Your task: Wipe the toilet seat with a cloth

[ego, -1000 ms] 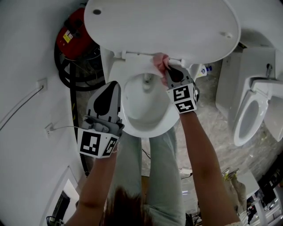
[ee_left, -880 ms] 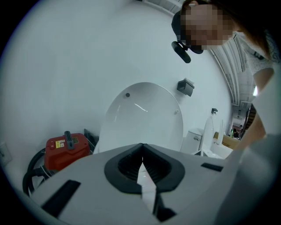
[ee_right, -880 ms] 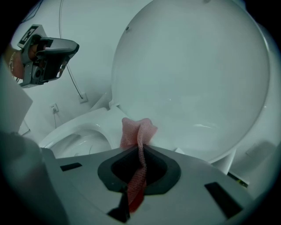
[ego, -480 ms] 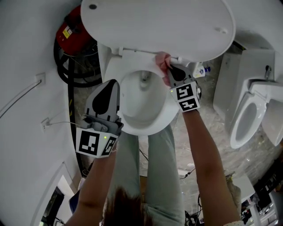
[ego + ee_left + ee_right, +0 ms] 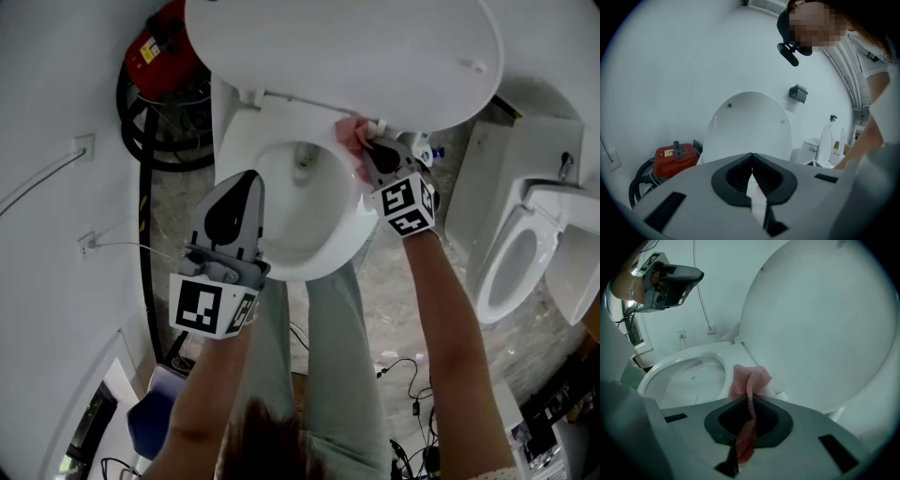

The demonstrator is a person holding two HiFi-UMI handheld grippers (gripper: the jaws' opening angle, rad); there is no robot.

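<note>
A white toilet seat (image 5: pixel 246 145) rings the bowl, with the lid (image 5: pixel 356 47) raised behind it. My right gripper (image 5: pixel 367 148) is shut on a pink cloth (image 5: pixel 352 138) and presses it on the seat's back right part, near the hinge. In the right gripper view the pink cloth (image 5: pixel 749 380) bunches past the jaws on the seat (image 5: pixel 684 359) below the lid (image 5: pixel 820 324). My left gripper (image 5: pixel 246 187) hovers at the seat's front left edge, shut and empty. The left gripper (image 5: pixel 751 157) points at the raised lid (image 5: pixel 750 126).
A red canister with black hose (image 5: pixel 164 56) stands at the left of the toilet by the wall. A second toilet (image 5: pixel 520 253) stands at the right. Cables lie on the marbled floor (image 5: pixel 394 361) below. The person's legs stand before the bowl.
My right gripper has slid the pink cloth along the seat's back toward the right side. The left gripper has stayed shut at the front left rim. The view has shifted slightly.
</note>
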